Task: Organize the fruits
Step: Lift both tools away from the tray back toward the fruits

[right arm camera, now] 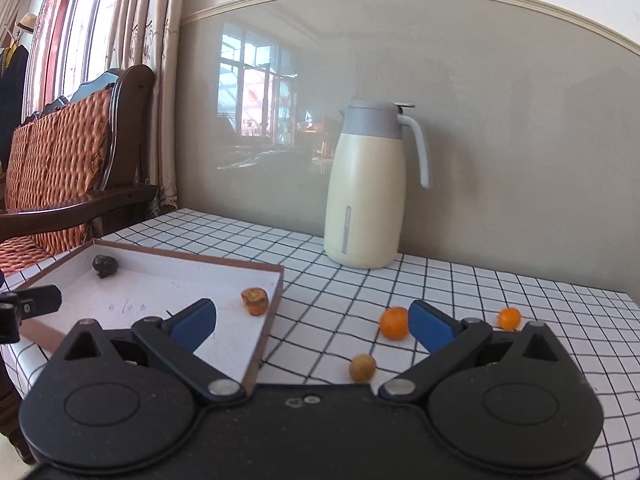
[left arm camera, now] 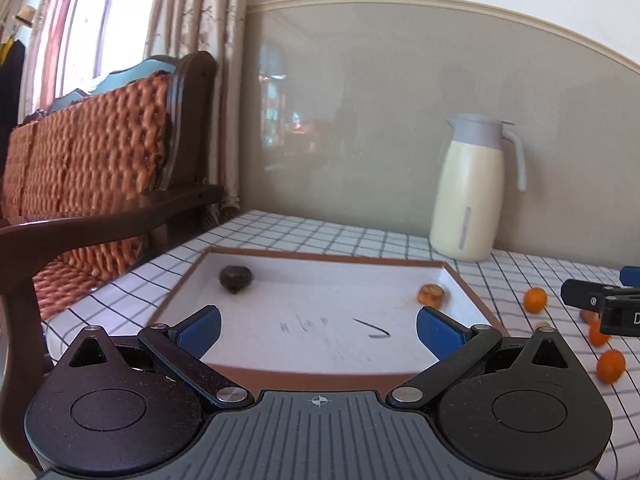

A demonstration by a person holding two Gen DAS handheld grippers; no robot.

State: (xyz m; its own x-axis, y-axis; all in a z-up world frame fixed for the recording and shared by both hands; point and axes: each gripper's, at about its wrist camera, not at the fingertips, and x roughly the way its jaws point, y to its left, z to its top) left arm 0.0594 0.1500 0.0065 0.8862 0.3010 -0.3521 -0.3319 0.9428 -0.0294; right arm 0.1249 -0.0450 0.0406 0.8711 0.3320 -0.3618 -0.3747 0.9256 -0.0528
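Tray (left arm camera: 224, 376): shallow, white inside, brown rim, on checked tablecloth (left arm camera: 320, 236); lies left on the table.
Left gripper (left arm camera: 318, 330): blue pads wide apart, nothing between them, poised over the tray's near edge.
Right gripper (right arm camera: 312, 326): pads wide apart, empty, over the cloth just right of the tray's near right corner.
Dark fruit (left arm camera: 235, 278): rests in the tray's far left corner.
Carrot-like orange chunk (left arm camera: 431, 294): sits in the tray's far right corner, against the wall.
Small oranges: on the cloth right of the tray, outside it; one (right arm camera: 394, 323) just beside the right gripper's right pad, another (right arm camera: 509, 318) farther right.
Tan round fruit (right arm camera: 363, 367): on the cloth near the right gripper's base, close to the tray's right wall.
Jug (right arm camera: 366, 188): cream body, grey lid and handle, upright at the far side near the wall.
Left wrist view only: chair (left arm camera: 100, 168) filling the left side; right gripper entering at the right edge, hiding part of the orange cluster.
Right wrist view only: tan fruit clearly visible; left gripper's tip at the far left edge.
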